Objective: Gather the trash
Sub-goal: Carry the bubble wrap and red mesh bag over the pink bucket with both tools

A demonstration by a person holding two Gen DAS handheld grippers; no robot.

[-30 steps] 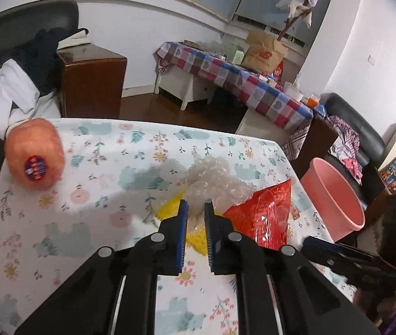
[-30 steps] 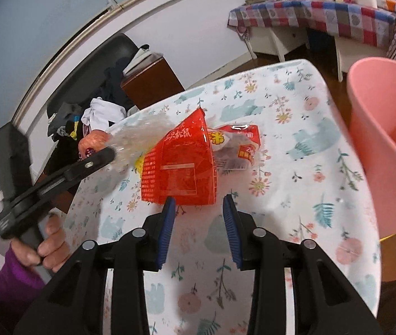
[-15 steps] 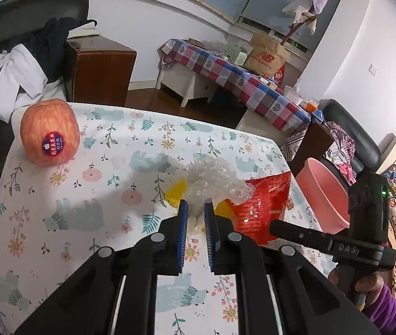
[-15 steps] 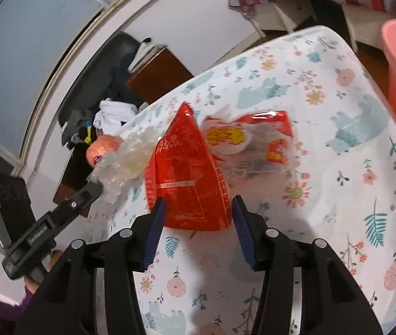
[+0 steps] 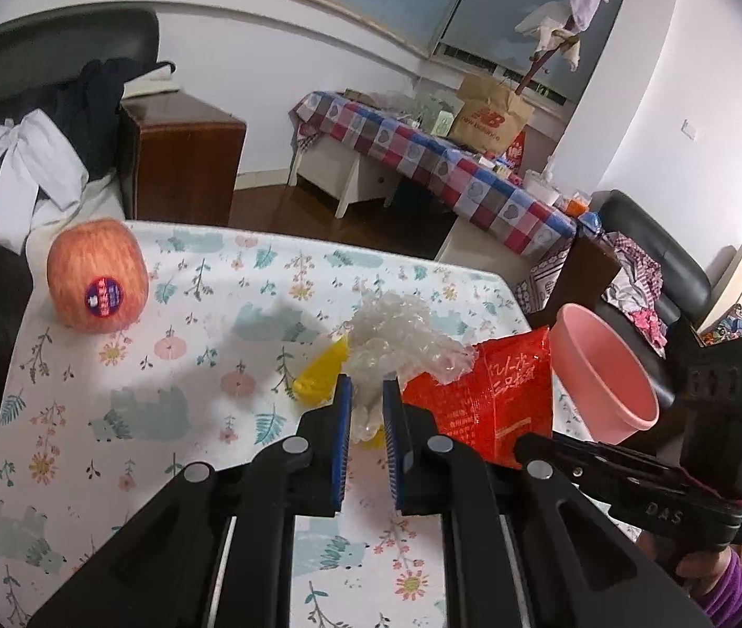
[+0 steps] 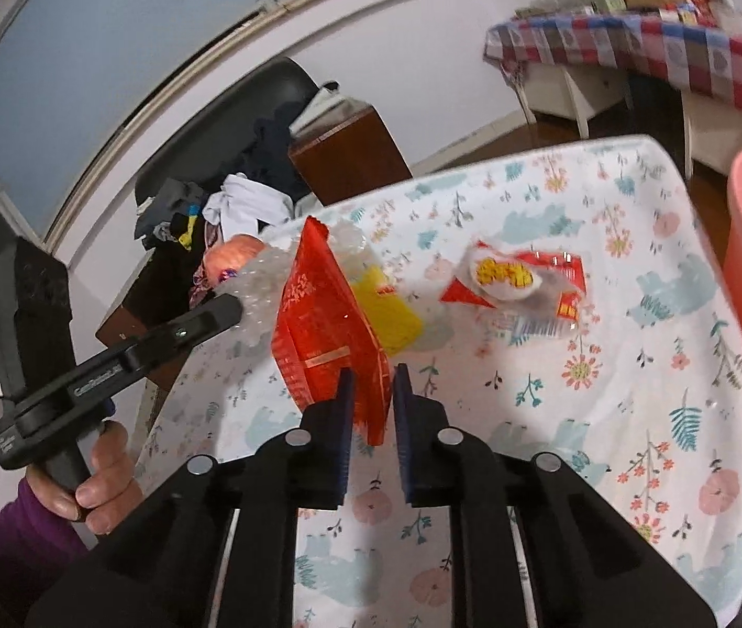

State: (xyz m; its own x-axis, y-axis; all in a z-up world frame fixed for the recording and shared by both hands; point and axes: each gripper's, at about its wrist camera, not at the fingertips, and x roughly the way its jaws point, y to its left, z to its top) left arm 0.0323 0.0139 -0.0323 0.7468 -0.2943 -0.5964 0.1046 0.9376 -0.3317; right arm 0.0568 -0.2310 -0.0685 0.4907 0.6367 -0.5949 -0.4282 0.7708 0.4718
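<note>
Trash pinched on both sides, low centre of each view.
Bubble wrap (image 5: 397, 340) is gripped by the left gripper (image 5: 367, 418); the red snack bag (image 6: 329, 329) is being closed on by the right gripper (image 6: 373, 408) at one corner only, so a slip short of the pink bin (image 5: 601, 371) is risked.

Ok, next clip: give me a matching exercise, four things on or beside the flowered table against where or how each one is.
Things:
1. apple
2. red bag
3. bubble wrap
4. pink bin

Places:
A. between the left gripper's pads
B. beside the table's edge, off the cloth
C. far corner of the table, sticker showing
D. between the right gripper's closing jaws

Pairs: 1-C, 2-D, 3-A, 4-B
</note>
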